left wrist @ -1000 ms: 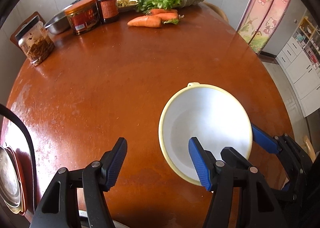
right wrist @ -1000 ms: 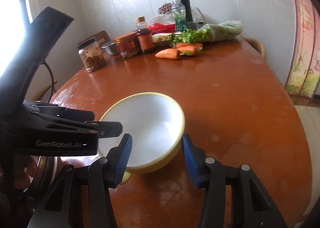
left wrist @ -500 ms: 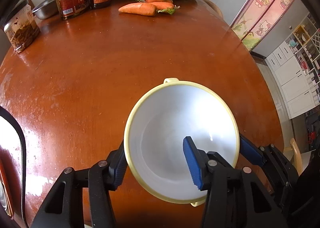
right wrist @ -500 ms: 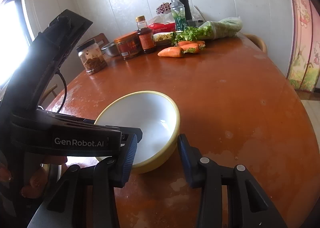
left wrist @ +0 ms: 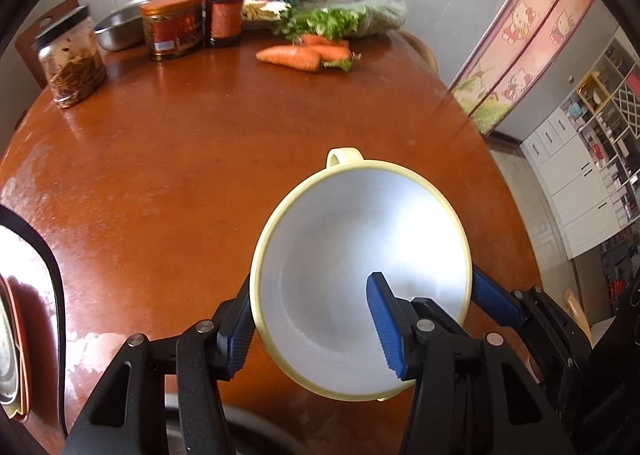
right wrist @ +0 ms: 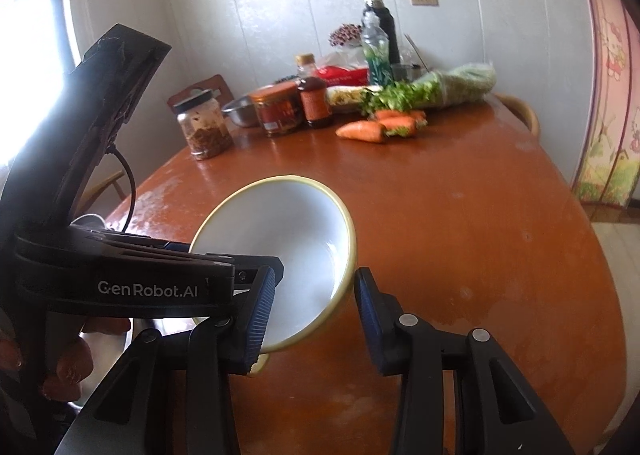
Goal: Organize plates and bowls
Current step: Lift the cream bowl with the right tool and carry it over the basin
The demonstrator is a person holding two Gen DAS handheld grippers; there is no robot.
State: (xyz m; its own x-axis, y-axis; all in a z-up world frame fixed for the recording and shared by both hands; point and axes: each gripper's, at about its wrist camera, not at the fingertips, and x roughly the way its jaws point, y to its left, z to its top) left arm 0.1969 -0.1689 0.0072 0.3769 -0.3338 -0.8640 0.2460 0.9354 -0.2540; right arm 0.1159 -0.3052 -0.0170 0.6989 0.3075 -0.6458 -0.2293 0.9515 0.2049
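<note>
lower centre of the left wrist view: left gripper (left wrist: pixel 312 329) pinches the near wall of the yellow-rimmed white bowl (left wrist: pixel 360 239), one pad outside, one inside, above the round wooden table (left wrist: pixel 160 183). carrots (left wrist: pixel 304 53) upper centre.

lower centre of the right wrist view: right gripper (right wrist: pixel 316 315) clamps the tilted bowl's (right wrist: pixel 280 239) right rim; its jaws have just been closing.

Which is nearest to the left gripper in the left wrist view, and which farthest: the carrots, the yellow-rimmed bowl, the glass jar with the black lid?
From the left gripper:
1. Yellow-rimmed bowl, between its jaws, low and right of centre.
2. Glass jar with the black lid, far left on the table.
3. Carrots, at the far edge, near the greens.
</note>
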